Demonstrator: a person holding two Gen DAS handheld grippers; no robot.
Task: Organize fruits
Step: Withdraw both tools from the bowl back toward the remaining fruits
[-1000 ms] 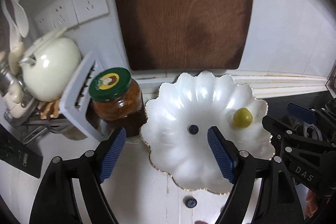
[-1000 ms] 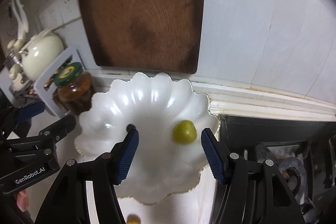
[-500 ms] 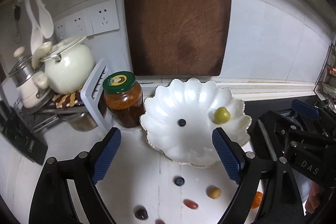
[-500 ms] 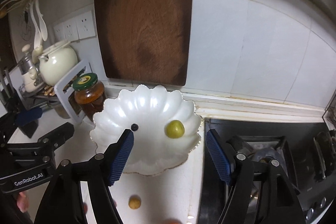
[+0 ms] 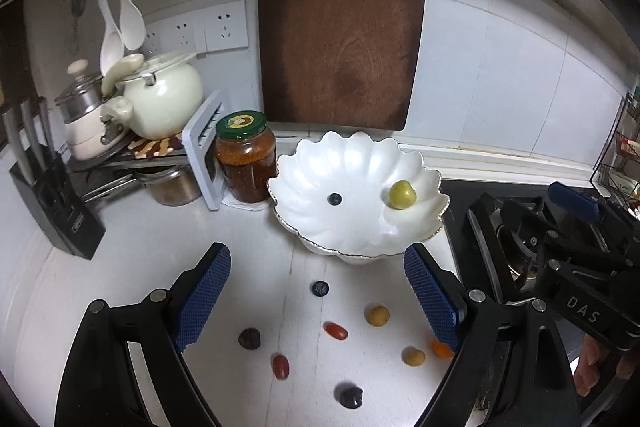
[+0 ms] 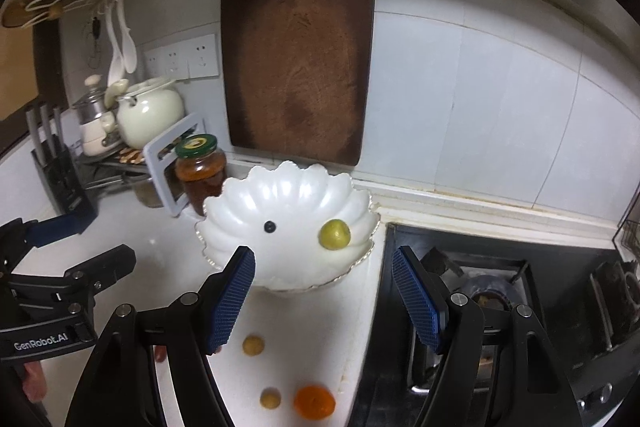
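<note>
A white scalloped bowl (image 5: 348, 167) (image 6: 288, 195) stands by the wall, holding a green fruit (image 5: 403, 194) (image 6: 334, 234) and a blueberry (image 5: 335, 199) (image 6: 270, 226). Loose on the counter in front lie a blueberry (image 5: 320, 287), two yellow fruits (image 5: 377, 315) (image 6: 253, 345), two red tomatoes (image 5: 335, 330), two dark grapes (image 5: 249, 338) and an orange fruit (image 6: 315, 401). My left gripper (image 5: 316, 254) hovers open over the counter fruits with nothing between its fingers. Near the bowl's front rim, my right gripper (image 6: 323, 254) is open and bare.
A green-lidded jar (image 5: 246, 155) touches the bowl's left side, beside a grey rack (image 5: 204, 147), a cream pot (image 5: 160, 99) and a knife block (image 5: 56, 203). A wooden board (image 5: 340, 27) leans on the wall. A gas stove (image 6: 500, 287) borders the counter on the right.
Both grippers have pulled back and up from the bowl, and their jaws have widened. The loose fruits on the counter have come into view.
</note>
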